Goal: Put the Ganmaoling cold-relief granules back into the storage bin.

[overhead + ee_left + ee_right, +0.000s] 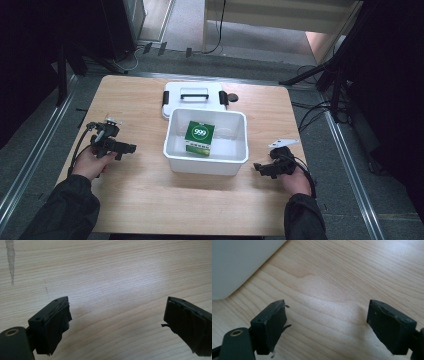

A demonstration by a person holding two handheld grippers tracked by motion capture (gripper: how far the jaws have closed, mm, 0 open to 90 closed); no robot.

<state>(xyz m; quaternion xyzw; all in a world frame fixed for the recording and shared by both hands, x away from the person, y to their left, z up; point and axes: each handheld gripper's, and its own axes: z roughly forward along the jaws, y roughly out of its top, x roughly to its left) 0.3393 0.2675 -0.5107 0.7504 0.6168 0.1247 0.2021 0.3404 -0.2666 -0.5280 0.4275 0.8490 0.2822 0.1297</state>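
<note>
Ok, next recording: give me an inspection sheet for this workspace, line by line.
Surface: light wooden table, with a grey streak in the left gripper view.
Job's things: open white bin at centre, holding a green box marked 999; white lid with black handle lies behind it.
Clutter: small dark round object beside the lid.
Grippers: left gripper and right gripper flank the bin, both open, holding nothing.
Cables: one trails from each gripper; more on the floor beyond.
Surroundings: dark stands, metal rails along both sides.
</note>
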